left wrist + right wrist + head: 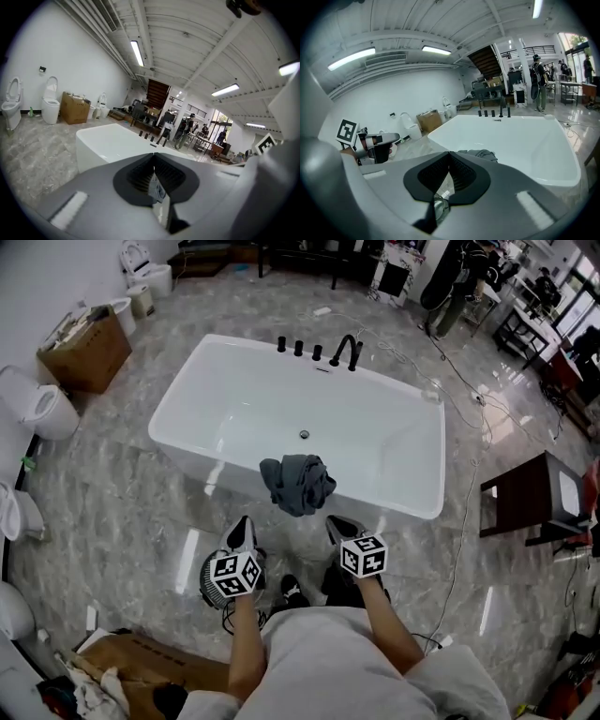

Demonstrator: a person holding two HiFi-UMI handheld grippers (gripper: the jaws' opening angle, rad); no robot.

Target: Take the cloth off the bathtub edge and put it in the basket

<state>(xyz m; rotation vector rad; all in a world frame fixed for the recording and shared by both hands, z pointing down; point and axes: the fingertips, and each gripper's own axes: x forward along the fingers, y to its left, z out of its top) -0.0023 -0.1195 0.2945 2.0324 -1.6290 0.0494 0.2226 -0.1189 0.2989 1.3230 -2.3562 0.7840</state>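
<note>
A crumpled dark grey-blue cloth [298,484] hangs over the near edge of the white bathtub [234,399]. In the right gripper view the cloth [480,153] peeks just above the jaws, on the tub rim. My left gripper [244,525] and right gripper [339,524] are side by side on the floor side of the tub, a little short of the cloth, pointing at it. Both are shut with nothing between the jaws [153,157] [450,157]. A dark round mesh basket [207,579] sits on the floor, partly hidden under my left gripper. The left gripper view does not show the cloth.
Black faucet fittings [345,351] stand on the tub's far rim. Toilets [42,411] and a cardboard box [86,352] line the left wall. A dark side table [530,495] is at the right, and cables [464,521] cross the marble floor. Another open carton [150,667] lies at the lower left.
</note>
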